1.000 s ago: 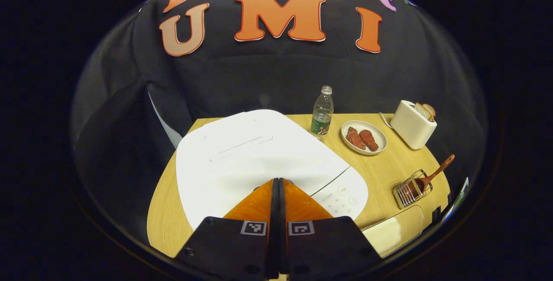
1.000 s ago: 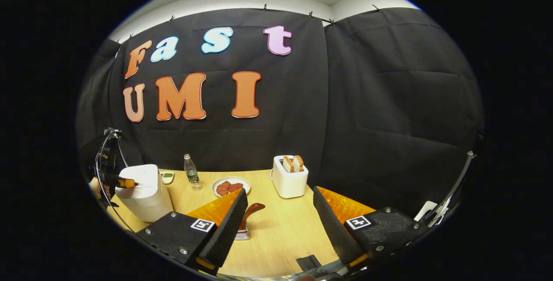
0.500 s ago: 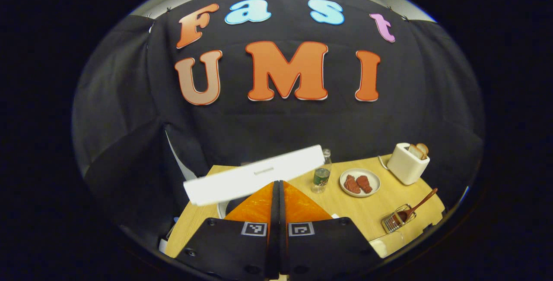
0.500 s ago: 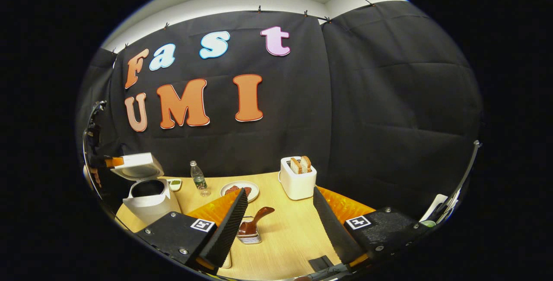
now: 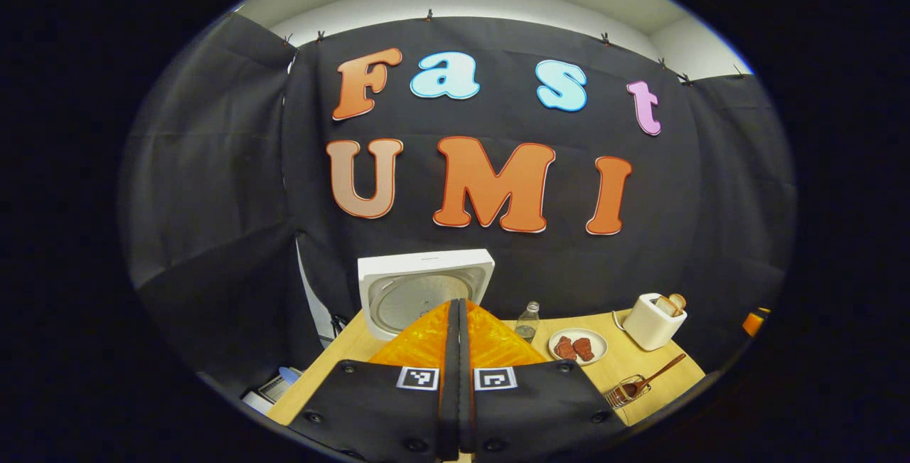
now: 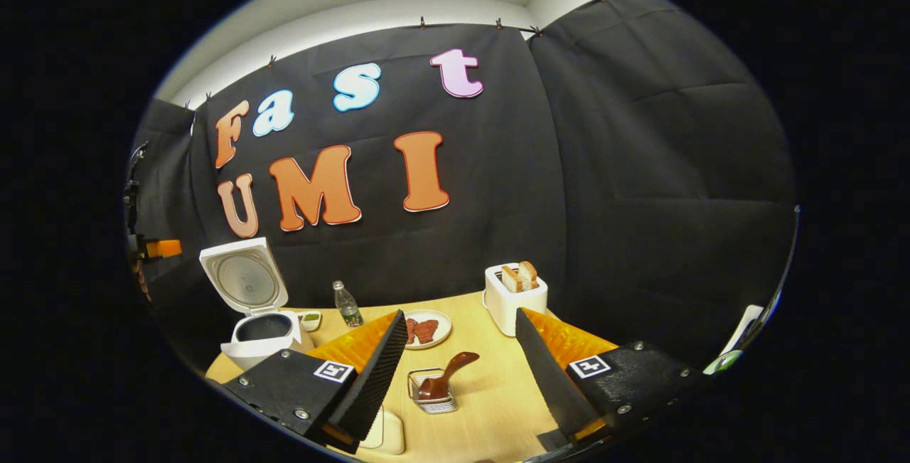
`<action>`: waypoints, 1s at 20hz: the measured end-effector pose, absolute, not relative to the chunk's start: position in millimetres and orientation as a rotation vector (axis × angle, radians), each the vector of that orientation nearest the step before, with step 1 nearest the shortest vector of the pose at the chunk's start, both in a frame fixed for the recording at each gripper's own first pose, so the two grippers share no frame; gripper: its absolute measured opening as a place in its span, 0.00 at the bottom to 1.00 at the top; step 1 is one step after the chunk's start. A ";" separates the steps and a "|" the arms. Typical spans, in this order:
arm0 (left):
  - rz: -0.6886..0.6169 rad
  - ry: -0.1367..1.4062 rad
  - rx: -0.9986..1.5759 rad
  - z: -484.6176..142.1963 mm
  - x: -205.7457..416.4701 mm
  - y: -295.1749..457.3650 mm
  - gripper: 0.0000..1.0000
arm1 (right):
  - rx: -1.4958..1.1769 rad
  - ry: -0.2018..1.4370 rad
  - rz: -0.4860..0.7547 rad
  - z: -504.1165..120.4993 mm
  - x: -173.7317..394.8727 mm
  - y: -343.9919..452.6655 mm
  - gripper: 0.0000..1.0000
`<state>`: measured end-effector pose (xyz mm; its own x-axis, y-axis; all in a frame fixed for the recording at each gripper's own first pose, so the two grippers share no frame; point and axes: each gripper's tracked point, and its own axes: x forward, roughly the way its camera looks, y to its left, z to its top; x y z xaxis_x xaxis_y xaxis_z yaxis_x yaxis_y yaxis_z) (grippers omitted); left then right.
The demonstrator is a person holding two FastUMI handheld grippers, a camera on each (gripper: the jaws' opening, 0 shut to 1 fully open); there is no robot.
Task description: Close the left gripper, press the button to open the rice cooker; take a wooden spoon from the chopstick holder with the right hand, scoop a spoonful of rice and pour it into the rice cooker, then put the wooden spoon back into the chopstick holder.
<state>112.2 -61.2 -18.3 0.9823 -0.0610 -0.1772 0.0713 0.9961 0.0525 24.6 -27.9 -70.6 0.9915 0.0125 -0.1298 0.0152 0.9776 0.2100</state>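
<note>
From my left gripper (image 5: 458, 306) I see its two fingers pressed flat together, holding nothing, raised above the pale wooden table (image 5: 640, 370). Past them the white rice cooker (image 5: 424, 291) stands with its square lid upright, a round metal plate on the inside. Rightward come a clear plastic bottle (image 5: 527, 321), a round plate (image 5: 577, 346) and a boxy white toaster (image 5: 650, 321).

My right gripper (image 6: 458, 342) has its ribbed fingers spread wide, empty. Between them sits the wire chopstick holder (image 6: 434, 392), with the smooth brown wooden spoon (image 6: 448, 375) leaning in it, handle tilted right.
</note>
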 end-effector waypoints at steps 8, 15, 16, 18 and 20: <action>0.028 0.123 0.017 11.7 71.5 -38.4 0.05 | 0.328 0.161 0.015 -117.5 65.9 -27.2 0.94; 0.151 0.026 0.063 44.4 31.3 -8.3 0.32 | 0.432 0.254 0.051 -176.6 103.2 -16.8 0.95; 0.165 0.026 0.064 43.5 27.3 -6.0 0.45 | 0.450 0.276 0.056 -186.9 106.8 -13.7 0.95; 0.218 0.025 0.069 44.2 16.8 6.3 0.34 | 0.488 0.308 0.062 -202.7 113.0 -6.5 0.95; 0.237 0.022 0.069 43.3 10.8 9.2 0.62 | 0.518 0.338 0.064 -219.3 118.3 -3.0 0.95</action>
<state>10.8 9.2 43.3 0.9719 0.2350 -0.0139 -0.2335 0.9698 0.0708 118.3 -3.0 -219.3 0.9427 0.1450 -0.3005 0.0245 0.8681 0.4957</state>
